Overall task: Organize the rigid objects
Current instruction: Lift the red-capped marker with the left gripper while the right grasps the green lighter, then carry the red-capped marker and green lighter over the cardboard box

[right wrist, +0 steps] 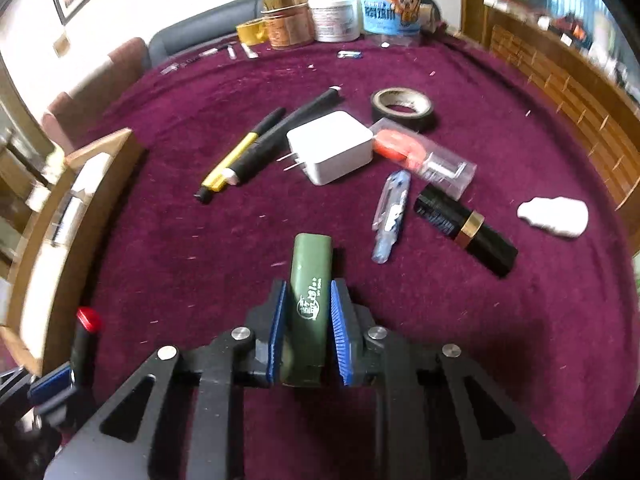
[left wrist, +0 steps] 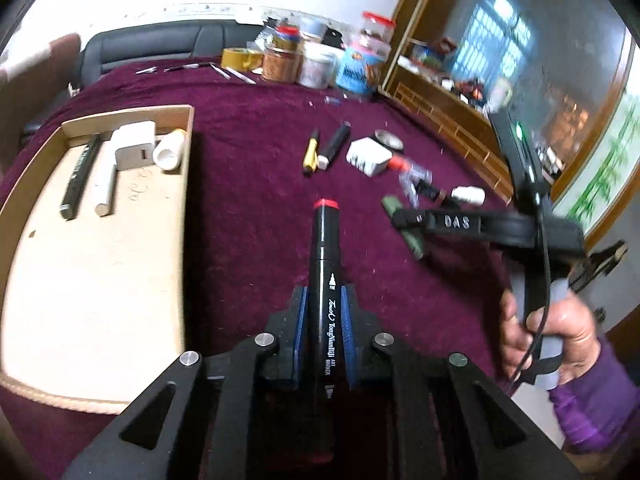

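My left gripper (left wrist: 325,300) is shut on a black art marker (left wrist: 325,264) with a red cap, held above the maroon cloth just right of the wooden tray (left wrist: 96,280). The tray holds a dark pen (left wrist: 78,178), a white tube (left wrist: 106,184), a white charger (left wrist: 134,148) and a white cylinder (left wrist: 170,150). My right gripper (right wrist: 310,292) is shut on a green rectangular case (right wrist: 310,280); it also shows in the left wrist view (left wrist: 404,224). Loose on the cloth lie a white charger (right wrist: 332,146), a yellow-black pen (right wrist: 236,160), a black marker (right wrist: 280,136), a tape roll (right wrist: 402,106), a lipstick (right wrist: 466,228) and a clear clipper (right wrist: 390,212).
Jars, tubs and tape rolls (right wrist: 332,12) stand along the far edge of the table. A white lump (right wrist: 554,216) lies at the right. A clear case with an orange item (right wrist: 420,154) lies beside the charger. A wooden cabinet (left wrist: 452,116) borders the right side.
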A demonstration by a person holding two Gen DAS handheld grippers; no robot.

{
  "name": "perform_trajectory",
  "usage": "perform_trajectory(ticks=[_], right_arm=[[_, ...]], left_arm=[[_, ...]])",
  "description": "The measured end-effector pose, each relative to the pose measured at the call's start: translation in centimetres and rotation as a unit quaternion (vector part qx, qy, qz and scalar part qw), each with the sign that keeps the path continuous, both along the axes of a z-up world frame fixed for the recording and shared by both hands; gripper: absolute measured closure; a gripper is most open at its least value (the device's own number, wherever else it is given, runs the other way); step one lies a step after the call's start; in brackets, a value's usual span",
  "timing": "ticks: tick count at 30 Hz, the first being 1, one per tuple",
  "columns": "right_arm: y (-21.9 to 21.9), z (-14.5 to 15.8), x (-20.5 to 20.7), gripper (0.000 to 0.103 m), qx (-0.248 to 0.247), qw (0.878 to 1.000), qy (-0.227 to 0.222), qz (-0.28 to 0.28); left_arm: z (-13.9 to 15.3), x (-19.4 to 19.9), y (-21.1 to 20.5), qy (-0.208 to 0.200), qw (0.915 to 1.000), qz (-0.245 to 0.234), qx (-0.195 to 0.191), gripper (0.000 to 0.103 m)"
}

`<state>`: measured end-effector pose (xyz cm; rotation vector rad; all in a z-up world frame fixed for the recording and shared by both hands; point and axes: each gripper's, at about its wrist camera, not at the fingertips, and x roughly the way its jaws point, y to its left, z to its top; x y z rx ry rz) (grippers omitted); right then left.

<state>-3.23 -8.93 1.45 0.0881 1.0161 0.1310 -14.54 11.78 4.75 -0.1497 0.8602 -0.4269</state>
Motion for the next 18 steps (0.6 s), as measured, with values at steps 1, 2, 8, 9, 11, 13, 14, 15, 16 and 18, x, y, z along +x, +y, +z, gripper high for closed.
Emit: perform_trajectory(ticks=[1,2,8,9,11,13,14,15,16,18], right_arm=[[-0.1,0.1,-0.1,0.085,0.011,1.0,0.003,0.001],[-0.3,0.3,-0.3,0.085,0.022,1.0,0.002,0.004],[0.6,1.9,-1.2,0.089,0.042,0.999,-0.01,0.027],[1.1,2.0,-1.3,0.089,0.031,0.999,-0.014,0.031],[1.6,1.8,-1.2,0.089,0.003,0.999,-0.018,0.027],[1.6,1.6,-1.1,0.083,-0.01,0.999,-0.022,0.021],[1.5,1.4,-1.0,0.074,-0.013,1.0,-0.02,0.021],[1.5,1.2,-0.8,0.068,-0.017,1.0,-0.017,0.019],[1.4,0.9,-0.5,0.062,-0.024,0.999,-0.016,0.016],[1.5,0.1,-0.1,0.063,-0.032,0.999,-0.006,0.015]], left_arm=[[0.4,-0.2,0.8,0.001,0.9999,0.005,-0.014,0.09],[0.7,-0.3,1.4,0.002,0.9996,0.011,-0.025,0.09],[2.2,-0.8,6.5,0.006,0.9952,0.056,-0.08,0.09],[2.4,-1.1,7.2,0.005,0.9946,0.063,-0.082,0.09],[2.6,-1.3,8.3,0.002,0.9934,0.076,-0.086,0.091],[2.6,-1.7,9.1,0.002,0.9924,0.082,-0.092,0.091],[2.6,-1.8,9.6,0.001,0.9916,0.085,-0.097,0.091],[2.6,-1.8,9.9,0.001,0.991,0.088,-0.1,0.091],[2.5,-1.7,10.0,-0.001,0.9906,0.09,-0.102,0.091],[2.3,-1.6,10.4,-0.001,0.9895,0.093,-0.11,0.091]])
